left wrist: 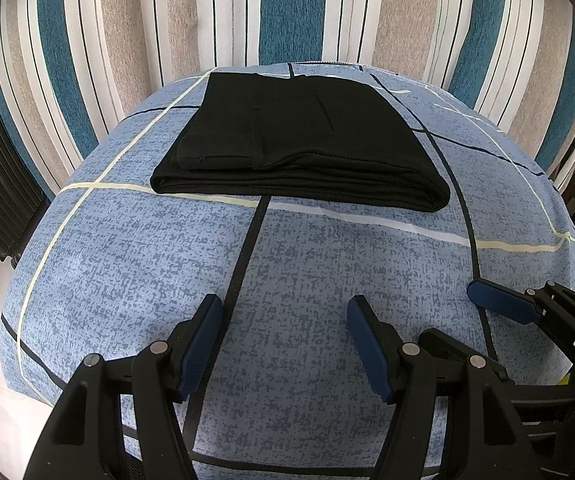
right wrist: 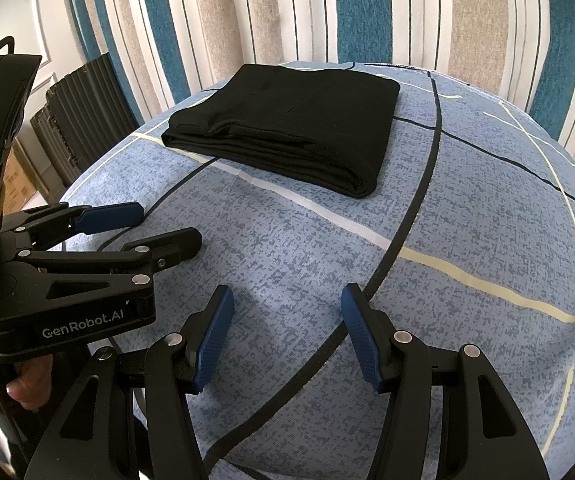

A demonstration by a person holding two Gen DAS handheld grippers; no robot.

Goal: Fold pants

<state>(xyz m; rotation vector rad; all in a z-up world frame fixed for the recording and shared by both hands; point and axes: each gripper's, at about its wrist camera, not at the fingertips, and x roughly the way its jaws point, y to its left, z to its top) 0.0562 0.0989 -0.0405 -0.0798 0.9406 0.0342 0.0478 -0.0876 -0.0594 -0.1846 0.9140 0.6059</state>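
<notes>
Pants (left wrist: 299, 140) lying folded on blue sheet (left wrist: 127, 260), probably in quarters. Left gripper (left wrist: 285, 342) and right gripper (right wrist: 287, 334) hovering nearby, both spread wide, gripping nothing.

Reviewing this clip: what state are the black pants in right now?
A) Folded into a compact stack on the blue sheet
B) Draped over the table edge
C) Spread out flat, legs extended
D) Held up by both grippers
A: the pants lie layered on the sheet, and both grippers are open and apart from them.

Left gripper (left wrist: 285, 344) and right gripper (right wrist: 287, 336) both gape, empty.
</notes>
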